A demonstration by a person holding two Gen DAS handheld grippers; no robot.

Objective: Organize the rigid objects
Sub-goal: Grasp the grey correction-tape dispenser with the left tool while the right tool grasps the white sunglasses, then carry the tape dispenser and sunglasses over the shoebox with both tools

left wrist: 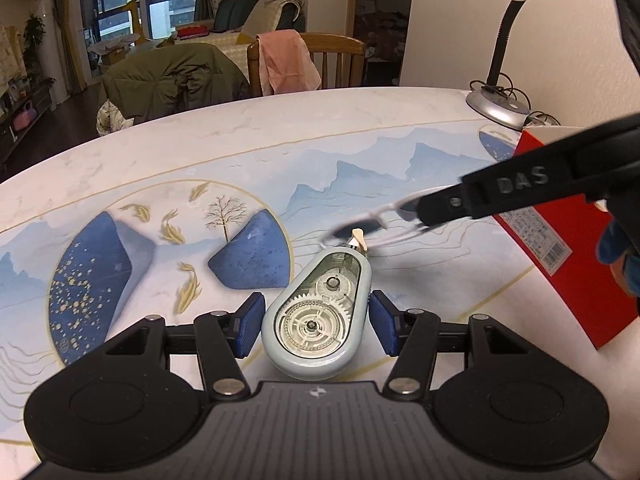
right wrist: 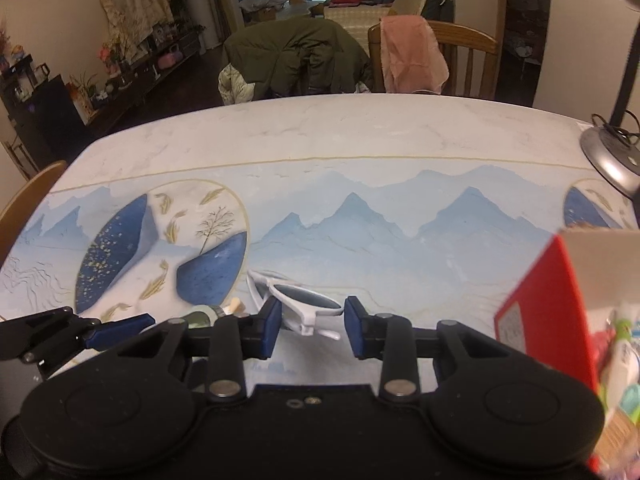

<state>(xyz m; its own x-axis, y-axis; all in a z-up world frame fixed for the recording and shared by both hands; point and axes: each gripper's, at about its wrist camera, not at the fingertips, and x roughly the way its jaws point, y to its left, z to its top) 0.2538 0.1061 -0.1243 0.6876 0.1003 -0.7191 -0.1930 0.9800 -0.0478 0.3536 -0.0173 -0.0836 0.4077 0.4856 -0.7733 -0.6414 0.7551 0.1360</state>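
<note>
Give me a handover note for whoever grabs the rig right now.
Left gripper: open, pads either side of the correction tape dispenser, which lies flat on the table; no grip yet.
Right gripper: open, straddling the white sunglasses, also on the table.
Red box stands at the right and already holds some items.
Done: nothing lifted. Left: probably close on both and move them to the box.
</note>
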